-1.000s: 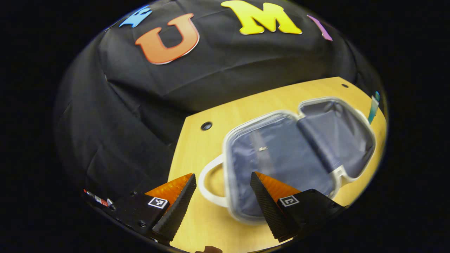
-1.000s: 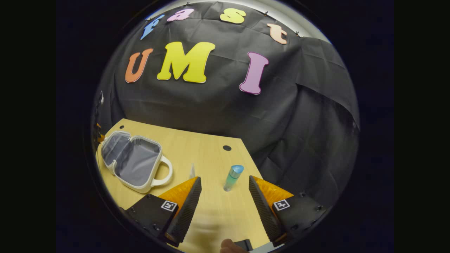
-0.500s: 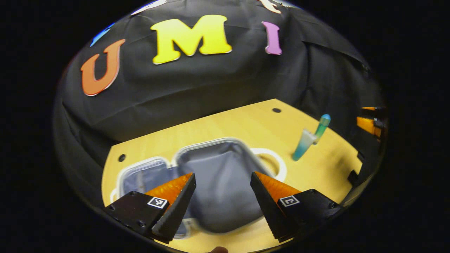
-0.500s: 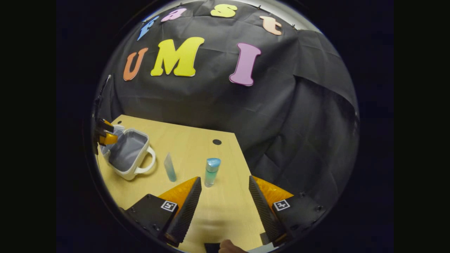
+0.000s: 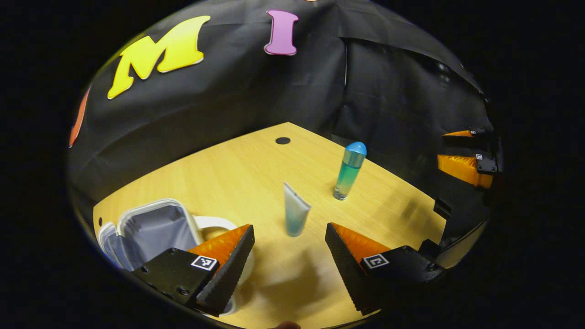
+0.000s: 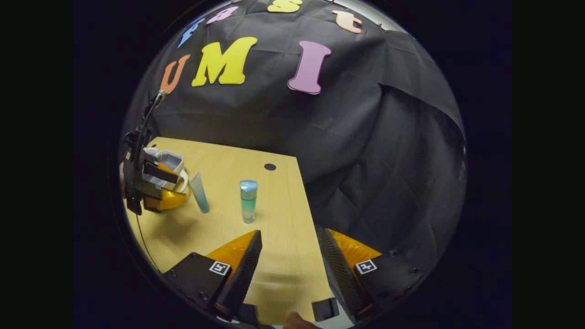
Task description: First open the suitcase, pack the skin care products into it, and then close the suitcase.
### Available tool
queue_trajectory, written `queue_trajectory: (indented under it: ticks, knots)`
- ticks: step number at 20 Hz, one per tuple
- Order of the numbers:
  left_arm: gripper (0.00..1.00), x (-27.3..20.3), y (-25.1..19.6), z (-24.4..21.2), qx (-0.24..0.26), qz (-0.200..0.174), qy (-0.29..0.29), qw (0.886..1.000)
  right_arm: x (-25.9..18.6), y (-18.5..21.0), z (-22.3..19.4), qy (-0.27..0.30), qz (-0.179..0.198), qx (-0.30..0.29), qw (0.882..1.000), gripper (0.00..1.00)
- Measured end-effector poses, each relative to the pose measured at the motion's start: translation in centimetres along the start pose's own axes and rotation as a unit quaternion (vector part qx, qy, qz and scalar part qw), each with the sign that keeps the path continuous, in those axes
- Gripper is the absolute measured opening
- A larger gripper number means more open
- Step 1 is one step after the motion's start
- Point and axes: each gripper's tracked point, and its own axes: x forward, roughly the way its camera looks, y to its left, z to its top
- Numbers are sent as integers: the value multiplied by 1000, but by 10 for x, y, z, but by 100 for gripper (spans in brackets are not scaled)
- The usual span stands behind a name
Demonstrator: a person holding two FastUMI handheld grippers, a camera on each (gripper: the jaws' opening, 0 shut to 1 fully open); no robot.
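Your suitcase (image 5: 151, 228) already lies open at the near left of the surface (image 5: 237, 169), its grey lining showing, so you are on the packing step with nothing yet picked up. Two skin care products stand upright and apart from each other to its right: a translucent tube (image 5: 295, 214) standing on its cap, and farther off a blue-capped bottle (image 5: 349, 171).

Your left gripper (image 5: 290, 260) hangs above the surface with its jaws wide and empty, aimed so that the tube stands just ahead of the gap between them. The next move calls for you to bring it forward and down until the jaws straddle the tube's body, then close gently; the tube is light and narrow-footed, so a nudge from one jaw would likely topple it.

Your right gripper (image 6: 288, 274) is held back at the near right edge of the surface, jaws also wide and empty, facing the bottle (image 6: 248, 194) from well apart. In the right gripper view the suitcase (image 6: 167, 162) is mostly hidden behind the left gripper (image 6: 153, 187), so whether it holds anything is hard to say; it looks empty.
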Motion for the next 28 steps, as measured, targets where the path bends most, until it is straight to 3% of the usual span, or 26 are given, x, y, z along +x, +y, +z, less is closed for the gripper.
queue_trajectory:
  ticks: [5,8,11,13,15,17,22,28]
  knots:
    - [99,56,10,-22,-48,58,5,997,19,-13,-22,17,5,-15,1000,80]
    - [97,75,10,-15,-72,71,-33,994,43,-7,-24,19,19,-13,1000,80]
    - [78,81,14,-6,-53,100,-58,992,72,13,-19,18,44,-2,999,80]
    - [62,86,11,-6,-65,100,-65,991,90,25,-7,7,58,5,998,80]
    - [52,90,11,-8,-75,108,-63,989,106,40,6,-4,75,11,997,80]
    - [40,86,10,-11,-85,120,-53,988,119,55,15,-8,88,7,996,80]
    - [36,58,-4,-12,-103,118,-46,987,141,89,31,-24,122,-2,992,81]
    - [35,-25,-12,-3,-131,146,-56,979,174,117,33,-19,134,17,991,80]
